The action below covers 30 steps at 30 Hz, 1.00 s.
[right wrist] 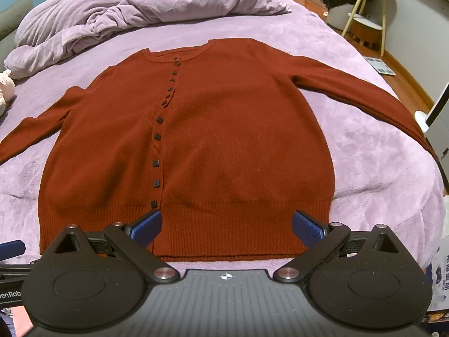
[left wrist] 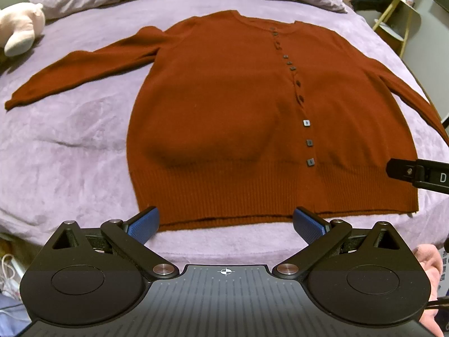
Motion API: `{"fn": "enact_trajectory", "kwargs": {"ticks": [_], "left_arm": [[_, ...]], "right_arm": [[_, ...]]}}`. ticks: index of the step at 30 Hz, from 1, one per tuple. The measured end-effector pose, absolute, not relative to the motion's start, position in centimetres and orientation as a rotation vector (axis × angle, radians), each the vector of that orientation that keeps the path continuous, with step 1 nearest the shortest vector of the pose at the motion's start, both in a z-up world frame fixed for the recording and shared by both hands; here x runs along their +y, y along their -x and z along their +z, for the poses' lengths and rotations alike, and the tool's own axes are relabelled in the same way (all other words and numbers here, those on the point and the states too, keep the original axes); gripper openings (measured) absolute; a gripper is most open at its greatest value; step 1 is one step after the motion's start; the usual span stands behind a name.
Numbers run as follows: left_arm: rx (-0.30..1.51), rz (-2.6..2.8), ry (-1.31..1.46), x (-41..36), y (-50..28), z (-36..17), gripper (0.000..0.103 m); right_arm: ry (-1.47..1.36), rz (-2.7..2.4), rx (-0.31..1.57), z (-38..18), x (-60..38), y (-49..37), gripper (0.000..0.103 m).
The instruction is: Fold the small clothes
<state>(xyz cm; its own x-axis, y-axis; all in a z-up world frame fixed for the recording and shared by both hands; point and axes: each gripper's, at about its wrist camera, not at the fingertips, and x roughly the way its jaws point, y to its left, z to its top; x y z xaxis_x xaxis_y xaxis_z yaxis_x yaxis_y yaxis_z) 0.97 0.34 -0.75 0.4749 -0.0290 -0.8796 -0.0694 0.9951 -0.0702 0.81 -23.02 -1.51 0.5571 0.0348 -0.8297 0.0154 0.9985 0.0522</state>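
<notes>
I am holding the left tool [left wrist: 226, 224] with its fingers spread apart and gripping nothing, poised just short of the hem. I am keeping the right tool [right wrist: 226, 226] likewise apart and unloaded, hovering over the ribbed hem beside the lowest button.

The cardigan [right wrist: 196, 140] is lying flat and face up on the bed [right wrist: 378, 154], buttoned, its hem nearest me and its collar farthest. Both sleeves are stretching outward, the right one [right wrist: 364, 95] reaching toward the bed's edge.

I am judging the knit to be light, soft and limp, likely to sag and stretch when lifted, not slippery. The ribbed hem corners and the shoulder seams are offering the firmest holds.

Beyond it, a rumpled duvet [right wrist: 126, 8] is piling up at the head of the bed, and a plush toy [left wrist: 19, 28] is resting at the left. No containers are showing.
</notes>
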Motion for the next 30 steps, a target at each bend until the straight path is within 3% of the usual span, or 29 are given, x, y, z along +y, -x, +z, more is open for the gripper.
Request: {"fn": "enact_trajectory", "kwargs": {"ticks": [30], "left_arm": [[1.091, 0.029, 0.106, 0.38, -1.08, -1.1, 0.103]], "right_arm": [[-0.079, 0.003, 0.989, -1.92, -23.31, -0.75, 0.099]]}}
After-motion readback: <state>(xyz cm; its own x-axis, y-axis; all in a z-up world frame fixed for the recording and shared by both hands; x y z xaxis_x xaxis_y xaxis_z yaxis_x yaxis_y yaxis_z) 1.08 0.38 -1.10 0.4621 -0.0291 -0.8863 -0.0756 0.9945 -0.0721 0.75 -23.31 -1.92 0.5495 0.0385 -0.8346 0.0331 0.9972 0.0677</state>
